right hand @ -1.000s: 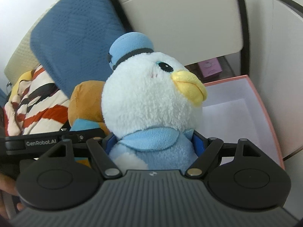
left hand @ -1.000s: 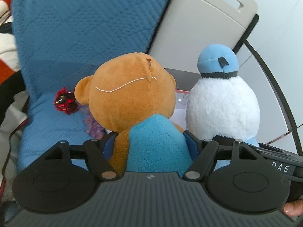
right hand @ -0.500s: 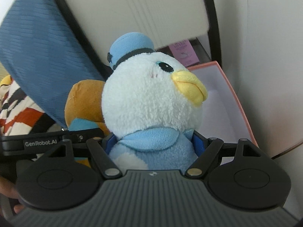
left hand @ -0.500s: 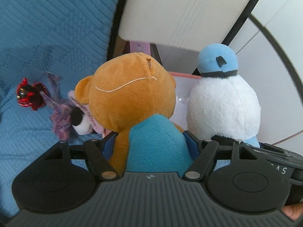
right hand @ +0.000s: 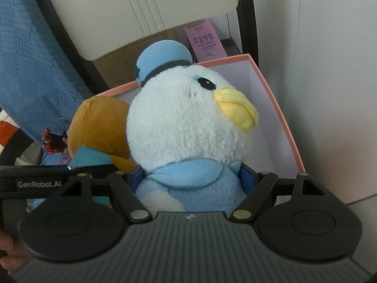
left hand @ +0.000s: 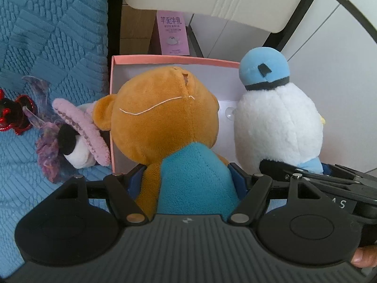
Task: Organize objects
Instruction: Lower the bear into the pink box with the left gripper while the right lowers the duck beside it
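My left gripper (left hand: 188, 176) is shut on a brown plush bear (left hand: 162, 118) in a blue top, gripped at the body and seen from behind. To its right my right gripper (right hand: 190, 176) is shut on a white plush duck (right hand: 186, 122) with a blue hat and yellow beak, also visible in the left wrist view as the duck (left hand: 278, 122). Both toys hang over an open pink box (left hand: 165, 59) with a white inside; the box's rim (right hand: 278, 108) runs along the right. The bear (right hand: 99, 122) shows at left in the right wrist view.
A blue quilted cover (left hand: 47, 35) lies left of the box with a pink-hatted plush (left hand: 77, 139), a purple tuft and a shiny red and black toy (left hand: 14, 115). Behind the box stand a purple carton (left hand: 174, 35), a cardboard box and a white chair on black legs (right hand: 141, 11).
Both grippers have come down and forward with their toys. The pink box has come into full view beneath them, and the toys on the blue cover have slid left.
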Tool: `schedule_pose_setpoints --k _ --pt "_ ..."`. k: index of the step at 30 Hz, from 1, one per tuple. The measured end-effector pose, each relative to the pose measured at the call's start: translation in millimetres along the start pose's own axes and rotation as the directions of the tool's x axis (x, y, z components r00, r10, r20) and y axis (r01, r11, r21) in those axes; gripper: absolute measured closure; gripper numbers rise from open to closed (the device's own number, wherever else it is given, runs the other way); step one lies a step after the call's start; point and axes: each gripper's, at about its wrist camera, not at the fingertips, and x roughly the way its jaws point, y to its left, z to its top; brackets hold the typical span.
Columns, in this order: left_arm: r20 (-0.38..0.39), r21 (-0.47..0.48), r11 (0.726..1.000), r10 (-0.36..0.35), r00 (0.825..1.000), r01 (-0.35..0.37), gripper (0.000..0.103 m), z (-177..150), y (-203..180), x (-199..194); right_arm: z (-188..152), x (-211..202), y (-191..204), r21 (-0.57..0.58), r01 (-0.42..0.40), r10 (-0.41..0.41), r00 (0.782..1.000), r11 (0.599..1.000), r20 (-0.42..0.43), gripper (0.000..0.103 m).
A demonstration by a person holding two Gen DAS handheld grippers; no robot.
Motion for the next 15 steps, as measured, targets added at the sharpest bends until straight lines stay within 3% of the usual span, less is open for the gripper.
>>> schedule_pose_setpoints --k 9,15 --pt "-0.019 -0.003 1.000 -0.006 1.000 0.006 0.025 -5.4 4.1 18.4 -9.4 28.2 -15.4 0.001 0.013 -0.013 0.999 1.000 -0.043 0.022" --pt "0.003 0.030 1.000 0.008 1.000 -0.008 0.013 -5.5 1.6 9.2 -10.4 25.6 -18.1 -0.022 0.026 -0.027 0.999 0.999 -0.039 0.019"
